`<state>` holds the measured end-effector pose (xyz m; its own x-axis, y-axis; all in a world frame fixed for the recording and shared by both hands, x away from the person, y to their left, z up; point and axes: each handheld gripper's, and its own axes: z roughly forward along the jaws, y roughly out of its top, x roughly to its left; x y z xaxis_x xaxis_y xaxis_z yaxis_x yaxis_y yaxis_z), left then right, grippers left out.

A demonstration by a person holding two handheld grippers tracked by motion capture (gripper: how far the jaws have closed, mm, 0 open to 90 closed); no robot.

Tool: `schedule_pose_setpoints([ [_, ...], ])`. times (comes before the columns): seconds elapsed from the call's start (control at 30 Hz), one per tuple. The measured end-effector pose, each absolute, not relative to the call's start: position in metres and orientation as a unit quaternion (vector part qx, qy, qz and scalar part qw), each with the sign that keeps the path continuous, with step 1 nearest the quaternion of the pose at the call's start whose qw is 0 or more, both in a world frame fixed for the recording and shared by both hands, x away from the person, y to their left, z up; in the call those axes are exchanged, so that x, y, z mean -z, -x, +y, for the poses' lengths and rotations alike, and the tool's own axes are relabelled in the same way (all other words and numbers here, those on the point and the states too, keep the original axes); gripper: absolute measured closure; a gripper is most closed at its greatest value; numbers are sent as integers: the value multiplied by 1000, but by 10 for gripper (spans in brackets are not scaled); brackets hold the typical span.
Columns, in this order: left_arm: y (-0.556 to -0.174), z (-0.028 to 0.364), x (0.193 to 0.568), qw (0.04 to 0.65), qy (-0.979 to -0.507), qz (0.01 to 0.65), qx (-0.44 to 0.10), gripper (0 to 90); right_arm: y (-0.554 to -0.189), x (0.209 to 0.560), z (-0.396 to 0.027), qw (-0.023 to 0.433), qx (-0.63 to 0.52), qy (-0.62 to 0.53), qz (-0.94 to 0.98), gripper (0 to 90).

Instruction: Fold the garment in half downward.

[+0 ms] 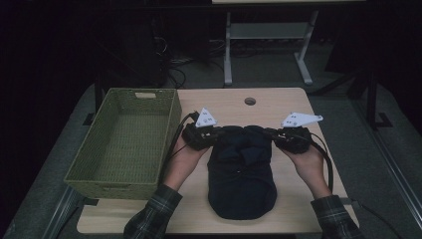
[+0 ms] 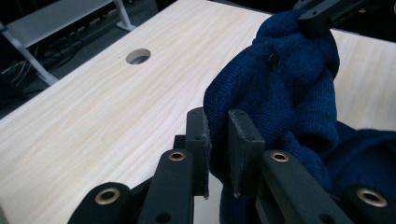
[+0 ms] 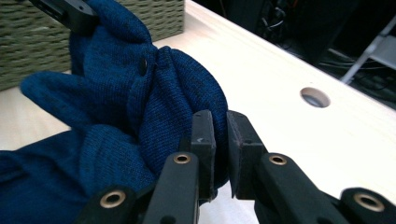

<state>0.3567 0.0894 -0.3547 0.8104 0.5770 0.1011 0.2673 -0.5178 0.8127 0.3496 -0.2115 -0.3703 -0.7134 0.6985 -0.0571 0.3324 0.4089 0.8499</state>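
Two plaid-sleeved forearms are coming in at the bottom of the high view, each hand carrying a black two-jaw gripper. Between them, a dark navy knitted garment (image 1: pixel 242 172) is lying on the middle of the pale wood-grain table (image 1: pixel 288 102), its far edge bunched up where the tools are meeting it.

Over on the left gripper (image 2: pixel 218 154) view, the jaws are pinching a fold of the blue knit, pads nearly together with cloth squeezed between them. On the right gripper (image 3: pixel 220 156) view it is the same story: jaws clamping a thick fold at the opposite corner. A small dark button is showing on the knit in both close views, so this is looking like a cardigan or buttoned sweater.

Judging by this, the step in hand is a fold: both far corners are gripped and gathered, ready to be carried. The next move is calling for both hands travelling together, keeping the grips firm and the edge level so the cloth lands flat and not twisted. One loose pinch and a corner could be slipping free.

Sitting just left of the garment, an olive-green woven rectangular basket (image 1: pixel 102 164) is waiting with nothing inside, probably the final destination.

No brand, label or readable writing is turning up anywhere.
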Motion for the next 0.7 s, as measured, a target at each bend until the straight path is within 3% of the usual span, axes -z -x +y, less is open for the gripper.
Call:
schedule_pose_setpoints([
  [0.7,-319,97,377,408,-872,244,-112,775,-308,393,-216,146,-440,-297,835,800],
])
